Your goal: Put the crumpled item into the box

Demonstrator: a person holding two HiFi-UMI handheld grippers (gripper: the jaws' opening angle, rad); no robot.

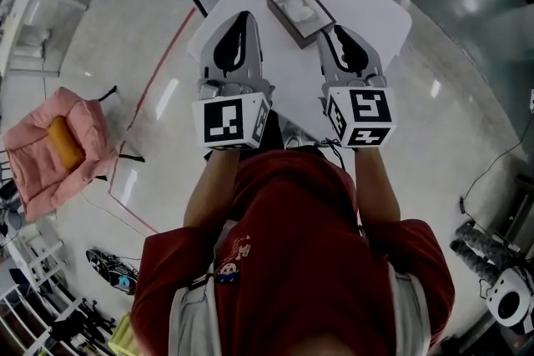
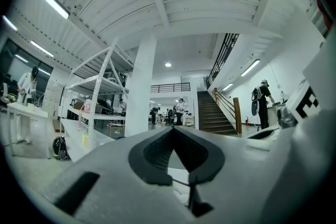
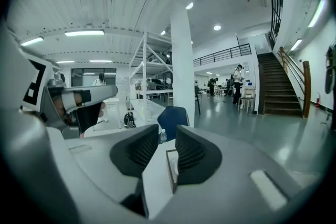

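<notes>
Showing only partly, the box [image 3: 169, 170] lies beyond the parted right claw [image 3: 167, 139].

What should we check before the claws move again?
1. Box sits on table: ok.
2. Crumpled item inside box: ok.
3. Right claw open, nothing in it: ok.
4. Left claw shut, nothing in it: ok.
5. Both claws off the box: ok.
6. Item pushed fully down: cannot tell.
</notes>
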